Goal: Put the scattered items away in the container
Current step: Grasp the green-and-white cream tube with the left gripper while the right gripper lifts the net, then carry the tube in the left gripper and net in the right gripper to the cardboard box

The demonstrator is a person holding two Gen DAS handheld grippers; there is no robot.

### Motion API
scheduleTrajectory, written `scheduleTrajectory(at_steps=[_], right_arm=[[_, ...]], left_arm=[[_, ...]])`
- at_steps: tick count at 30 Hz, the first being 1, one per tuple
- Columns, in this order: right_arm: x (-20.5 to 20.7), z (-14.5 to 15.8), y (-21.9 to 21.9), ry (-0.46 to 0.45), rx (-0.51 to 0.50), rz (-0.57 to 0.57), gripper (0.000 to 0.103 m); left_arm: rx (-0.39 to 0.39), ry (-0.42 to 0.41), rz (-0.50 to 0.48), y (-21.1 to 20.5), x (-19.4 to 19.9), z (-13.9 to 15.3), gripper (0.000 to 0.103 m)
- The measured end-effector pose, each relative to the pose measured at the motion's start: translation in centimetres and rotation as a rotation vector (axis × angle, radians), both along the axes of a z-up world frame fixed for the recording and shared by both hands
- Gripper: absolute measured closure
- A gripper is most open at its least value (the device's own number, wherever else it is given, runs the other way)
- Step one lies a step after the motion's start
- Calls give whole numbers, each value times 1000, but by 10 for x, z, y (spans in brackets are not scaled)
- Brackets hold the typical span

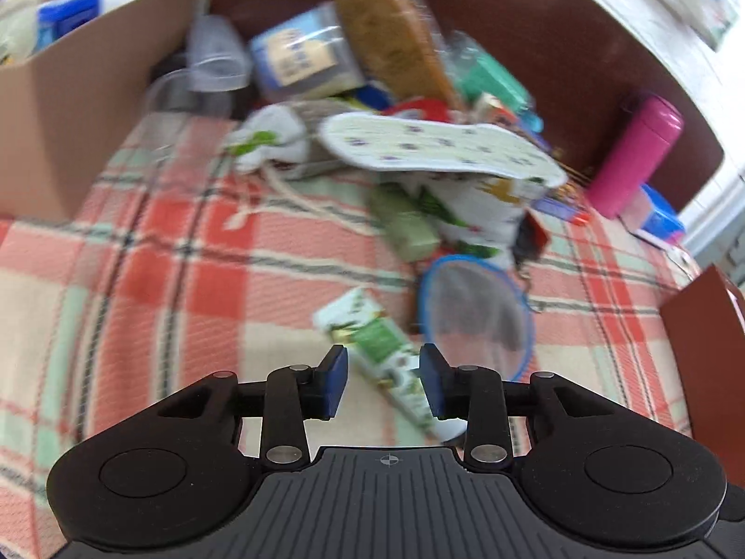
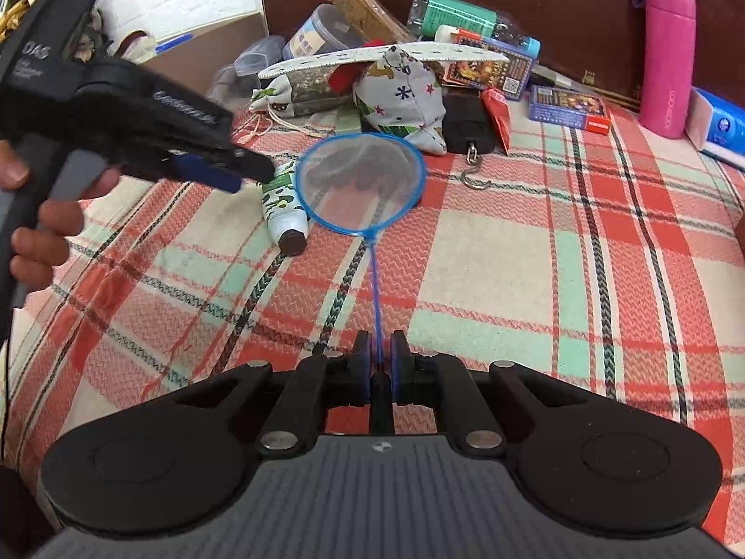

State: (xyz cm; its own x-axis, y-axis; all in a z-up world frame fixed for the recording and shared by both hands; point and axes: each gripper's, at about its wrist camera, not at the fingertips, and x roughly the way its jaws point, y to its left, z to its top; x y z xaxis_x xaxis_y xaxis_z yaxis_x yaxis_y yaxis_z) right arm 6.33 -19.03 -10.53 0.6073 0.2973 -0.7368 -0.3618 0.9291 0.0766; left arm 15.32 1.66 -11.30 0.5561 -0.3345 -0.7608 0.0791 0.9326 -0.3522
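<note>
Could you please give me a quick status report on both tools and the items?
Right tool shut on blue net handle. Left tool open, straddling green tube. Cardboard box far left. Pile behind, nothing blocking.

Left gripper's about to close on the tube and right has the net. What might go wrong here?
1. The tube lies slanted between the open left gripper; it may twist out.
2. The net hoop lies beside the tube; lifting either may drag the other.
3. The right gripper pinches only the thin handle, so the net may swing.
</note>
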Motion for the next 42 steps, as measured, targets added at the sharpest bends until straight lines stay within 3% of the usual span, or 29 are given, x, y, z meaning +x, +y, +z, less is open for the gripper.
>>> scheduleTrajectory(at_steps=[5, 9, 11, 13, 17, 19, 20, 21, 22, 24, 29, 31, 35, 42], right_arm=[[8, -2, 4, 0, -12, -12, 92], [18, -5, 7, 5, -10, -19, 92], [22, -9, 6, 11, 8, -21, 92], [23, -9, 2, 10, 22, -34, 100], [19, -7, -8, 16, 45, -71, 101], [16, -7, -11, 21, 51, -74, 101], [16, -8, -11, 23, 52, -73, 101], [17, -8, -11, 25, 54, -71, 101], [17, -9, -11, 27, 57, -72, 101], [20, -10, -10, 24, 60, -70, 101], [26, -12, -10, 18, 97, -75, 101], [25, -9, -14, 21, 129, -89, 101], [19, -2, -16, 23, 190, -85, 101], [16, 12, -3, -1, 217, -34, 101]], left_arm=[[-46, 71, 24, 11, 2, -9, 48], [-22, 65, -4, -5, 3, -10, 30], [-2, 60, -18, -15, 5, -10, 29], [15, 66, -23, -24, 8, -13, 26], [49, 50, -35, -37, 9, -14, 23], [105, 27, -53, -46, 10, -15, 35], [142, 11, -66, -51, 9, -15, 50], [170, -1, -77, -54, 8, -15, 53], [172, -4, -83, -55, 7, -15, 56], [167, -6, -94, -55, 5, -14, 74], [143, 3, -108, -46, 0, -13, 80], [129, -3, -110, -39, -5, -9, 93], [139, -30, -114, -27, -17, 0, 94], [134, -5, -101, -11, -25, -5, 94]])
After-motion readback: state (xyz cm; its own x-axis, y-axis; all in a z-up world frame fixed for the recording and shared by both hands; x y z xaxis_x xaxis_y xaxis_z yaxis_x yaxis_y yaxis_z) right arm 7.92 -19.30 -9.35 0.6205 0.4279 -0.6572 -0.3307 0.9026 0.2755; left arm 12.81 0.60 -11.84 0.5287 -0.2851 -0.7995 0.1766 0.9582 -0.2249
